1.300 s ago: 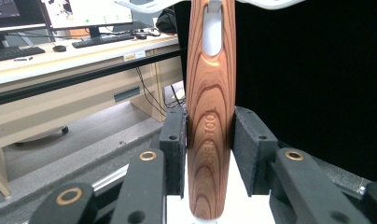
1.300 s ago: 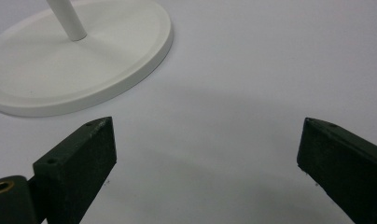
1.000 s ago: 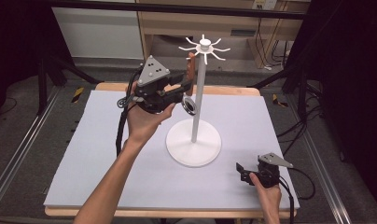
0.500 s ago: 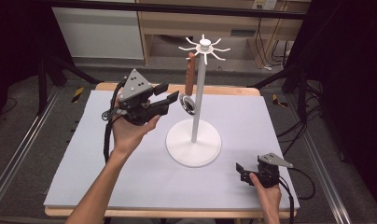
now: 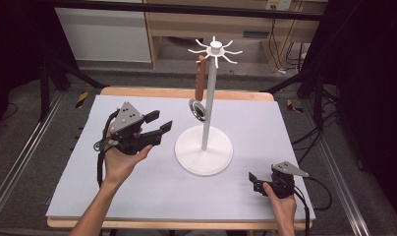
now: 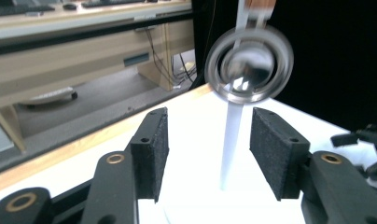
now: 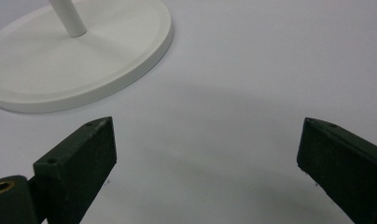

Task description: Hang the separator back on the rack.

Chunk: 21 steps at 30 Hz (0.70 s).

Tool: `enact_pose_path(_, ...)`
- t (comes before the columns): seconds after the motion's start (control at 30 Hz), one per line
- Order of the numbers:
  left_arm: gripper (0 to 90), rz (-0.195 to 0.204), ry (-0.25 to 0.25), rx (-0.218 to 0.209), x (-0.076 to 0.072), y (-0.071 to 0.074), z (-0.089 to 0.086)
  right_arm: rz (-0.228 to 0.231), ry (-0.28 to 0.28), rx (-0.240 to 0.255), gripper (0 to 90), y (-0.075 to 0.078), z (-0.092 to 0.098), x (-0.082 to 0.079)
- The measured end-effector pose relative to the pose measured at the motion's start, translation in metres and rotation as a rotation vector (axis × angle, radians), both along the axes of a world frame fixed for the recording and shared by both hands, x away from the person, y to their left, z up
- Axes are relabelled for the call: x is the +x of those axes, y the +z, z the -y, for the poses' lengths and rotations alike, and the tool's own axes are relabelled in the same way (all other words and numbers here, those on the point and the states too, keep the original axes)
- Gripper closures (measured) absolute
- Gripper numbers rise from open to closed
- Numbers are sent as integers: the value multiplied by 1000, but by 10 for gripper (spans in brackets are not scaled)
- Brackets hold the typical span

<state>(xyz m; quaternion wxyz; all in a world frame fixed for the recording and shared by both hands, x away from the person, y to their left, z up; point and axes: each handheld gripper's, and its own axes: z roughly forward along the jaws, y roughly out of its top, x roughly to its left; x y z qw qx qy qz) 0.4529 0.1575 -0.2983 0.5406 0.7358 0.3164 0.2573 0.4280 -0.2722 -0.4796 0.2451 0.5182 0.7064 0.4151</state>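
Left tongs (image 5: 157, 125) just opening, nothing between pads, held level above worktop (image 5: 78, 187), pointing at strainer (image 5: 198, 109) hanging from white stand (image 5: 204, 147). Right tongs (image 5: 255, 183) released, resting near front-right edge; bare worktop between.

White stand (image 5: 204, 147), brown-handled silver utensil (image 5: 200, 83), lavender-grey table (image 5: 265, 128).

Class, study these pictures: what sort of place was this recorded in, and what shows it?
Probably a lab or workshop set up for recording. A table with a pale mat stands among dark curtains, loose cables trail along the floor behind, and a person works with the left gripper and right gripper.
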Motion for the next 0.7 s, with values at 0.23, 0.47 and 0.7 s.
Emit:
enact_pose_path(0.23, 437, -63, 29, -5, -2, -36, -17, -4, 4, 2, 52, 0, 0, 0)
enact_pose_path(0.47, 406, -113, 63, 25, -4, -71, -33, -12, 0, 5, 52, 0, 0, -1)
enact_pose_path(0.7, 391, -172, 110, 55, -4, -99, -48, -19, -2, 1, 52, -1, 1, -1)
